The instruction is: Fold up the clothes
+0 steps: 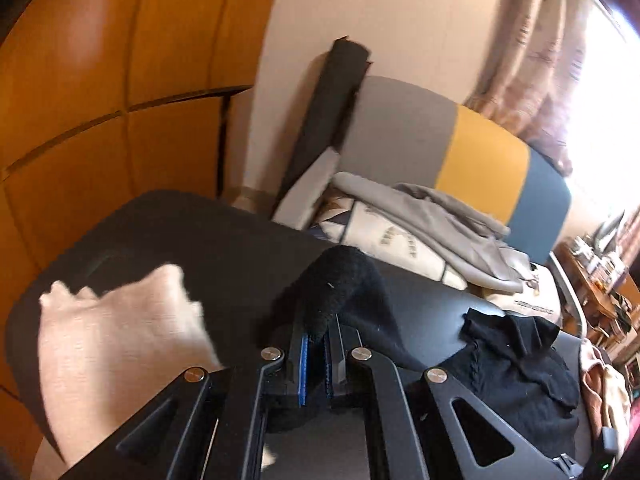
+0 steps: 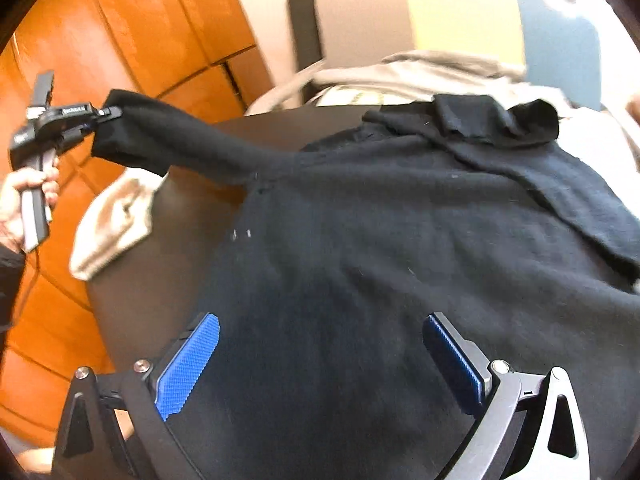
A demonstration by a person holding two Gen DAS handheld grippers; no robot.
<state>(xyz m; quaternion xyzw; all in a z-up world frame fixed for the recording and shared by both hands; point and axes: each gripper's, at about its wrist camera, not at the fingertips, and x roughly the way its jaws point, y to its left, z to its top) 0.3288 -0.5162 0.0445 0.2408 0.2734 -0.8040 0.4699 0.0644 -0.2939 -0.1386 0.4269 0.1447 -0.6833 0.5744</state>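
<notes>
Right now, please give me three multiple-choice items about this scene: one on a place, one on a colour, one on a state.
1. Where does the beige cloth lie?
A. At the dark table's edge, beside the sweater
B. On the chair
C. Between the right pads

2. What colour is the sweater being folded?
A. Yellow
B. Black
C. Grey

3. How is the left hand-held gripper?
A. Wide open
B. Out of view
C. Shut on the sweater's sleeve

Answers: 1 A, it hangs over the table edge; 2 B, the knit is black; 3 C, the sleeve end is pinched and lifted.
</notes>
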